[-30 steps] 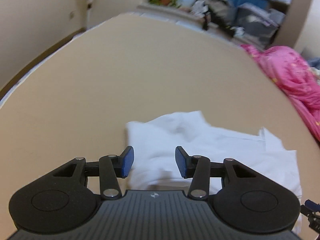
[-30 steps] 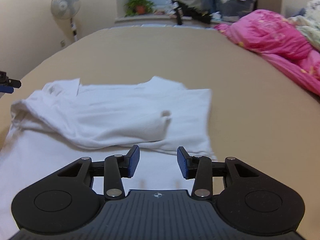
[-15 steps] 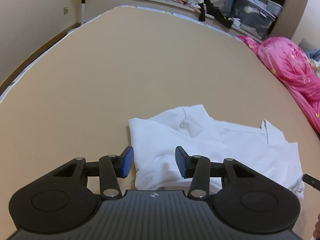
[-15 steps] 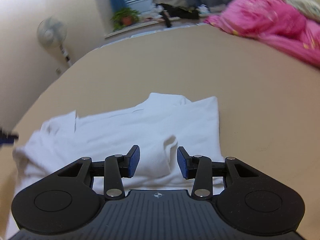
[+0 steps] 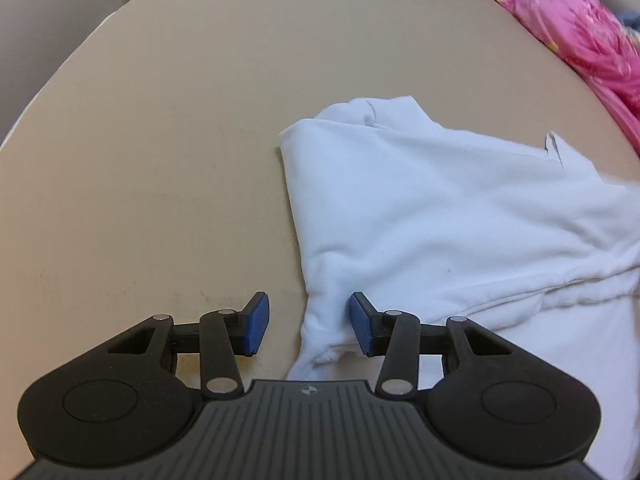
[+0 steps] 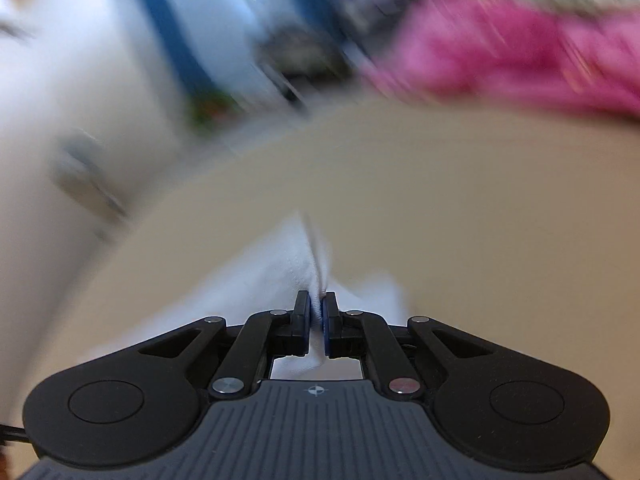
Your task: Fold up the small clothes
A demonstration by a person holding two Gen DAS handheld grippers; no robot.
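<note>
A white garment (image 5: 440, 216) lies rumpled and partly folded on the tan bed surface (image 5: 160, 140). My left gripper (image 5: 308, 326) is open and low over the garment's near left corner; a fold of cloth lies between the blue pads (image 5: 256, 322) without being pinched. In the right wrist view my right gripper (image 6: 316, 316) is shut on an edge of the white garment (image 6: 288, 268), which rises as a ridge from between the pads. That view is blurred by motion.
A pink quilt (image 5: 580, 32) lies bunched at the far right of the bed and shows blurred in the right wrist view (image 6: 500, 48). The bed's left edge (image 5: 52, 92) borders a cream wall. Blurred clutter and blue curtains stand beyond the bed.
My right gripper has closed on the garment's edge and swings quickly, lifting cloth. My left gripper has tilted down and shifted left, the garment corner now between its open fingers.
</note>
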